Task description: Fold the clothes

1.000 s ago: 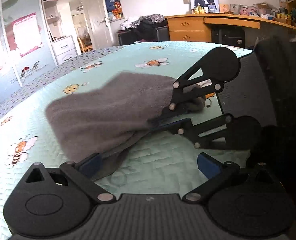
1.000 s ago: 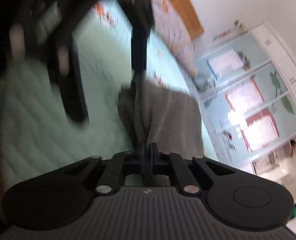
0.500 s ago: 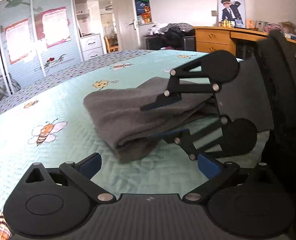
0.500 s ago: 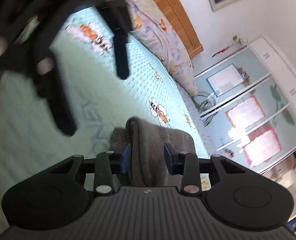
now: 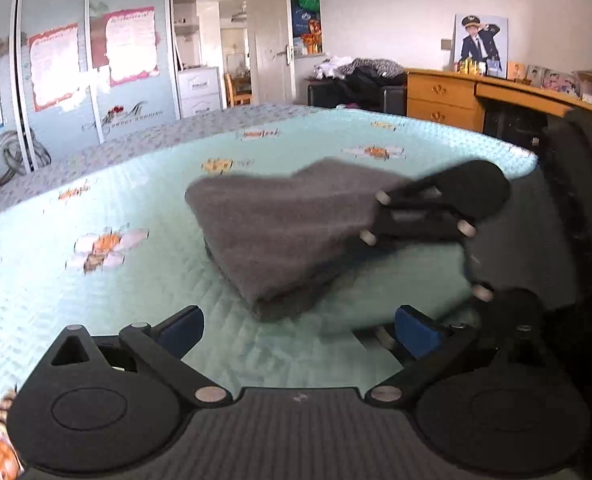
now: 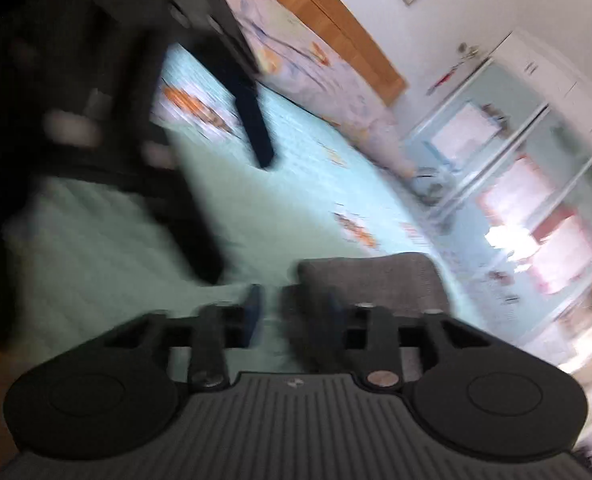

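Grey knit cloth, a folded garment (image 5: 284, 232), is lying in a compact stack on the mint quilted bedspread (image 5: 96, 300), just ahead of the left gripper (image 5: 296, 332) and slightly to its right. That gripper is hanging with its blue pads (image 5: 416, 334) spread wide and nothing between them, probably because its share of the fold is done.

The right gripper (image 6: 292, 312) is sitting at the near end of the same garment (image 6: 372, 284). Its jaws have just been opening; they are now standing partly apart, and the cloth is lying against the right-hand pad rather than being pinched, though blur is making contact hard to judge. Letting go here looks deliberate, so the stack is resting flat on the bed instead of dangling. In the left wrist view the right gripper (image 5: 436, 216) is showing beside the garment's right end.
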`<state>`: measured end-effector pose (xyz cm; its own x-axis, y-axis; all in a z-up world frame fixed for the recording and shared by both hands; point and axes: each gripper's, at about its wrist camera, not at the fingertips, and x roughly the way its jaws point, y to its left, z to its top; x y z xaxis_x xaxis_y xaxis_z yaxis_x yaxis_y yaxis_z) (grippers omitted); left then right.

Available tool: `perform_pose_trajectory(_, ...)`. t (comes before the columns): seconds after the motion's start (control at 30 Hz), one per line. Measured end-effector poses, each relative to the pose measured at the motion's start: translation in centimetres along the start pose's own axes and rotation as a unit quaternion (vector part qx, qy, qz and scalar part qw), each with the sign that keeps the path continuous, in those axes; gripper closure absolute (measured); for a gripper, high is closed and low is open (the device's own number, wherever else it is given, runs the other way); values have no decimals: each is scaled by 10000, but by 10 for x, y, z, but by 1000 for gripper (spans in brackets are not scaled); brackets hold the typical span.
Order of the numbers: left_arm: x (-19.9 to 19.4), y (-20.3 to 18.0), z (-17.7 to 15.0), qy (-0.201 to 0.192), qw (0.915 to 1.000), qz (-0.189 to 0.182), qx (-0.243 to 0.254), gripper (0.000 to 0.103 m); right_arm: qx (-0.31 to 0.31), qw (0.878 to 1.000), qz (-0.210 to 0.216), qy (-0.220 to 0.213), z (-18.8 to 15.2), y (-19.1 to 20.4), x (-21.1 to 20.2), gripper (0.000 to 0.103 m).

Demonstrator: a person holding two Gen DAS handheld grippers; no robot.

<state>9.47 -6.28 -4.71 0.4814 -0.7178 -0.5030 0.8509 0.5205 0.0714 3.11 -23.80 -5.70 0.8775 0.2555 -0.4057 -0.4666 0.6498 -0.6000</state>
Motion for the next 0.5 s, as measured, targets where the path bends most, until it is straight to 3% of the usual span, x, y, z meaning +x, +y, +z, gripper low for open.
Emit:
perform_pose_trajectory(0.03, 3, -1, 6, -82, 10000, -37, 11, 1, 178, 9998, -8, -63, -2, -4, -8, 62)
perform_pose_trajectory(0.13, 13, -8, 24, -332, 9990, -287, -40, 1, 1115, 9907, -730, -263, -14, -35, -49, 62)
perform_pose_trajectory(0.23, 37, -19, 45, -483, 9965, -684, -38, 1, 2227, 9631, -1513, -42, -49, -82, -69, 59)
perform_pose_trajectory(0.27, 48, -23, 49, -453, 9957, -811, -19, 1, 2550, 9536, -1592, 179, -65, -96, -68, 59)
perform_pose_trajectory(0.3, 64, -27, 50, -309, 9953, -916, -17, 1, 2747, 9491, -1471, 451, -80, -103, -62, 59)
perform_pose_trajectory(0.33, 80, -30, 48, -62, 9955, -940, -11, 1, 2760, 9518, -1074, 799, -94, -100, -55, 61)
perform_pose_trajectory(0.4, 110, -32, 32, 574, 9954, -761, 34, 1, 2230, 9656, -479, 1252, -107, -70, -48, 59)
perform_pose_trajectory(0.43, 115, -33, 20, 639, 9952, -727, 123, 1, 1924, 9717, -567, 1245, -107, -58, -51, 58)
perform_pose_trajectory(0.5, 111, -37, 10, 589, 9956, -663, 294, 1, 2101, 9694, -743, 1033, -103, -63, -66, 60)
